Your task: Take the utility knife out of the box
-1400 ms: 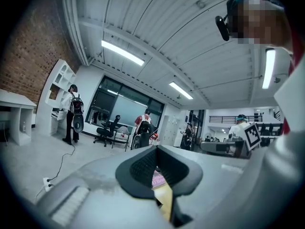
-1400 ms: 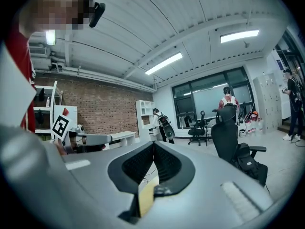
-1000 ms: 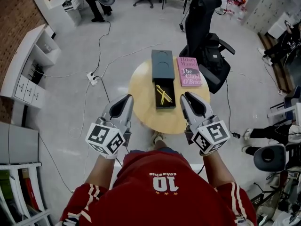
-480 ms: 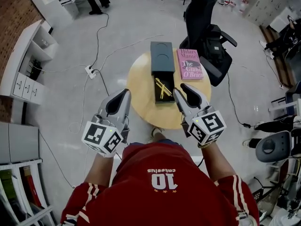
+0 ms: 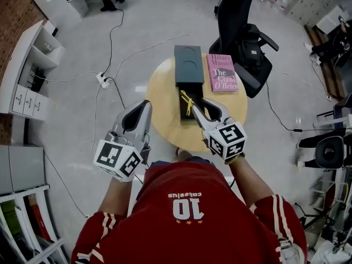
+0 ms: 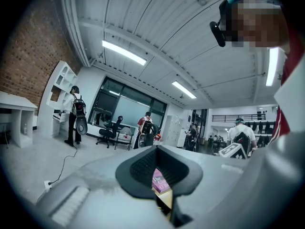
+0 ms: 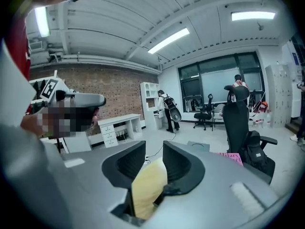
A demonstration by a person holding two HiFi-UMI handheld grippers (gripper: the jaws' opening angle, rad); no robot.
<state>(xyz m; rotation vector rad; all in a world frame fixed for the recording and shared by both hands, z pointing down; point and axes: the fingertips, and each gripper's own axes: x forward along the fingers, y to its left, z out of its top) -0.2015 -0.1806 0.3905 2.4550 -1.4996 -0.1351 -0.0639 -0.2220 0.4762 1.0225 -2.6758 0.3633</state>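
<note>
- One round wooden table carries everything.
- Dark box sits mid-table with its tray open toward the person. A pink book lies just right of it.
- Right gripper is at the tray's near right corner, jaws wide, only tabletop between them.
- Left gripper is at the table's left edge, jaws closed (empty).
- Yellow utility knife lies in the tray, just left of the right gripper's tips.

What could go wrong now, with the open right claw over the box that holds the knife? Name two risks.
The right claw sits over the wall of the box, so a jaw may catch it, not the utility knife. The left claw, shut, is away from the box; unheld, it may slide.
</note>
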